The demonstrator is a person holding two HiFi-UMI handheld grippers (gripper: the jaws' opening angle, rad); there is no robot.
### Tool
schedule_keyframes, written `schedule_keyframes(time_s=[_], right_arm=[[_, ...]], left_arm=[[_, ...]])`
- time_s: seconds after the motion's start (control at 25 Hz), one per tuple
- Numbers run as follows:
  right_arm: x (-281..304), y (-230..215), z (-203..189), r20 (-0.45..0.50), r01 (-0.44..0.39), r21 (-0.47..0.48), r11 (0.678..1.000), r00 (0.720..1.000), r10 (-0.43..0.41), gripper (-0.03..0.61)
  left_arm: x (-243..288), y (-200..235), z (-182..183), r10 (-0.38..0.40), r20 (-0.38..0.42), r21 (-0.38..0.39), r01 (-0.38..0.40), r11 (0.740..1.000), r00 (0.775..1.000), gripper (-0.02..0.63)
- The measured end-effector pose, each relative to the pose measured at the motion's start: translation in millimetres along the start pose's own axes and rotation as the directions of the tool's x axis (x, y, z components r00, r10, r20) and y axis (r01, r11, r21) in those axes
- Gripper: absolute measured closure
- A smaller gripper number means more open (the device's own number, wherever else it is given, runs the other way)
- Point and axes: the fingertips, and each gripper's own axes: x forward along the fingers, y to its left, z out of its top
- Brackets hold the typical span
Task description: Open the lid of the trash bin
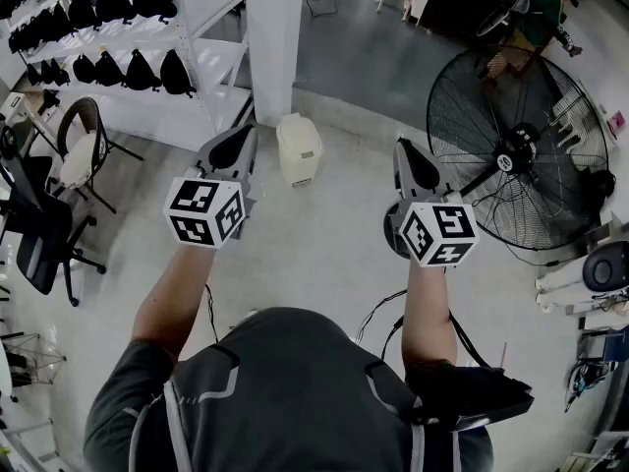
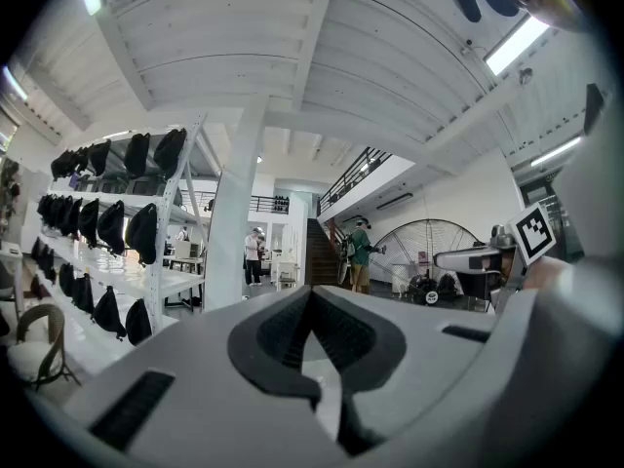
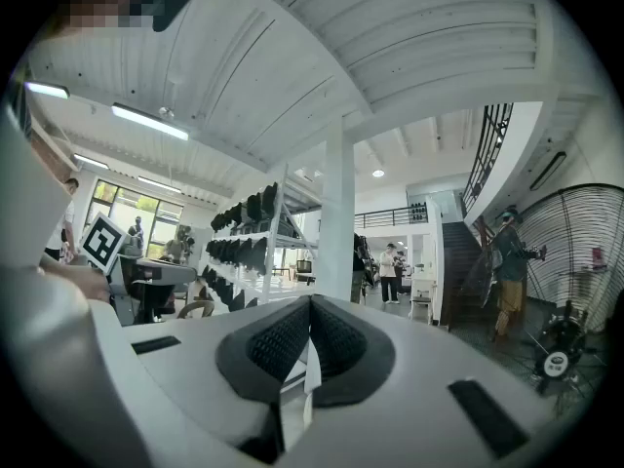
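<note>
Trash bin [image 1: 300,151], lid [image 1: 298,132] down, just beside white pillar [image 1: 274,37]

A small cream-white trash bin [image 1: 299,148] stands upright on the grey floor, its lid closed, just right of the white pillar's base, far ahead.

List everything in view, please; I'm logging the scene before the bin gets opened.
trash bin: one, cream, lid down, on the floor ahead
pillar: one, white, just behind the bin
shelf rack: one, white, far left
bags: many, black, on the rack
fan: one, black, large, right
office chair: one, black, left edge
cushioned chair: one, cream seat, left
bystander: one, green top, far right
left tool: grey, shut, empty
right tool: grey, shut, empty
</note>
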Motion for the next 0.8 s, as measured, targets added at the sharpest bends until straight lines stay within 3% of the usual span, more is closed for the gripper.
schedule_keyframes(time_s=[0.8], right_arm=[[-12.8, -36.0, -6.2, 0.023, -0.044, 0.023, 0.999, 0.999, 0.043, 0.552]], left_arm=[[20.4, -34.7, 1.4, 0.030, 0.004, 0.017, -0.030, 0.999, 1.000, 0.606]])
